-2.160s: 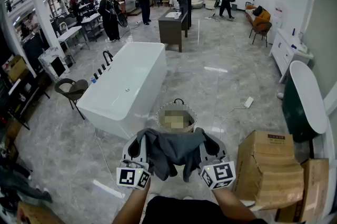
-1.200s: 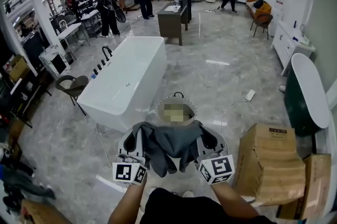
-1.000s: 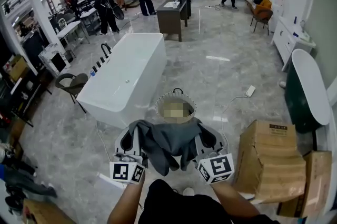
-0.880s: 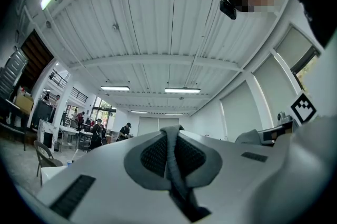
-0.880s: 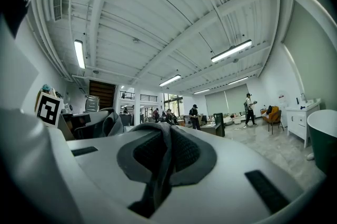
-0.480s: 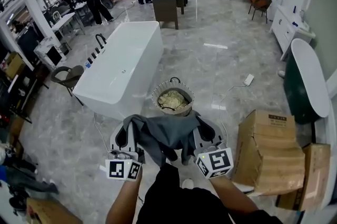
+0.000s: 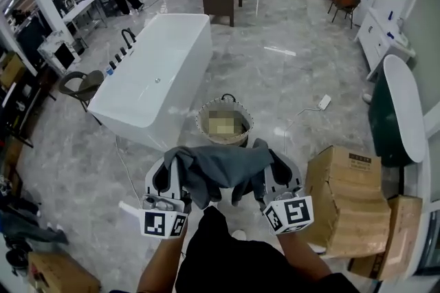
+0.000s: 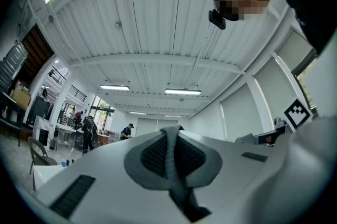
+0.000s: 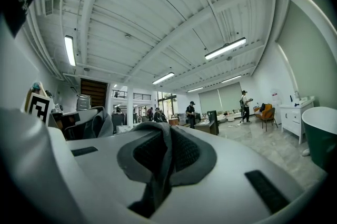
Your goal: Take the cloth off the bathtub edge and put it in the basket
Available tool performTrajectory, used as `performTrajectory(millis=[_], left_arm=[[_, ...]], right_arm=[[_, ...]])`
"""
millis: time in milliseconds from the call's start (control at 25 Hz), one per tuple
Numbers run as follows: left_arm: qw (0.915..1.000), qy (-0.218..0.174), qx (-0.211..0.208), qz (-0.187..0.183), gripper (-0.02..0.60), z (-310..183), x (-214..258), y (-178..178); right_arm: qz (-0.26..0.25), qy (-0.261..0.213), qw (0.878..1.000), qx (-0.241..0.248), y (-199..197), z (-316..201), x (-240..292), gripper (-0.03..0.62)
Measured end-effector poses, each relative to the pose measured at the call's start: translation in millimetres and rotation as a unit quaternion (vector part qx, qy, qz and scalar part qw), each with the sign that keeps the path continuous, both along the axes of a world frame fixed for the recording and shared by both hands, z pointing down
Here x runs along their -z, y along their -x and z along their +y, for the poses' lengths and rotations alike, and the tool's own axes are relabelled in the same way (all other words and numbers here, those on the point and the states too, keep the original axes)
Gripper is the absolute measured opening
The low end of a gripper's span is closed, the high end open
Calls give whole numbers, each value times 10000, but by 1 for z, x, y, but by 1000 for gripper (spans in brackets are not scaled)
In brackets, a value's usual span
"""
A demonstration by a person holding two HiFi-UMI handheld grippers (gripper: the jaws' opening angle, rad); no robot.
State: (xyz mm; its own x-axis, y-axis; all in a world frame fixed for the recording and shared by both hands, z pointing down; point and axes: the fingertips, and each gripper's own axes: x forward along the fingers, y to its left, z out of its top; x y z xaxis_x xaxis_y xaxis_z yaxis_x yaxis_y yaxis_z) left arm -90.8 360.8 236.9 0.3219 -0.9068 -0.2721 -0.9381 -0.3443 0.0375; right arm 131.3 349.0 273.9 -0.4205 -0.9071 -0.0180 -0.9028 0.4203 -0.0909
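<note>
A dark grey cloth [image 7: 221, 169] hangs stretched between my two grippers, just in front of the person's body. My left gripper [image 7: 177, 159] is shut on its left corner and my right gripper [image 7: 267, 153] on its right corner. In the left gripper view a thin fold of cloth [image 8: 170, 162] is pinched between the shut jaws [image 8: 171, 132]. The right gripper view shows the same: cloth [image 9: 157, 168] clamped in the shut jaws [image 9: 163, 132]. The round woven basket [image 7: 201, 134] stands on the floor just beyond the cloth. The white bathtub [image 7: 157, 78] lies behind it to the left.
Stacked cardboard boxes [image 7: 349, 205] sit close on the right, with a dark green tub [image 7: 393, 118] beyond them. A chair [image 7: 80, 86] stands left of the bathtub. A power strip and cable [image 7: 324, 103] lie on the marble floor. People stand far back.
Both grippers have carried the cloth forward, and the basket now lies closer beneath its far edge. The grip on the cloth is unchanged.
</note>
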Motion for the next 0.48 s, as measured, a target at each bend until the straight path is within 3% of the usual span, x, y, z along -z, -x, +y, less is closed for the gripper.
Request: performTrajectory(millis=[480], left_arm=[[9969, -16, -663, 424, 18, -123, 3, 31]], right_arm=[[237, 110, 9995, -185, 44, -107, 11, 37]])
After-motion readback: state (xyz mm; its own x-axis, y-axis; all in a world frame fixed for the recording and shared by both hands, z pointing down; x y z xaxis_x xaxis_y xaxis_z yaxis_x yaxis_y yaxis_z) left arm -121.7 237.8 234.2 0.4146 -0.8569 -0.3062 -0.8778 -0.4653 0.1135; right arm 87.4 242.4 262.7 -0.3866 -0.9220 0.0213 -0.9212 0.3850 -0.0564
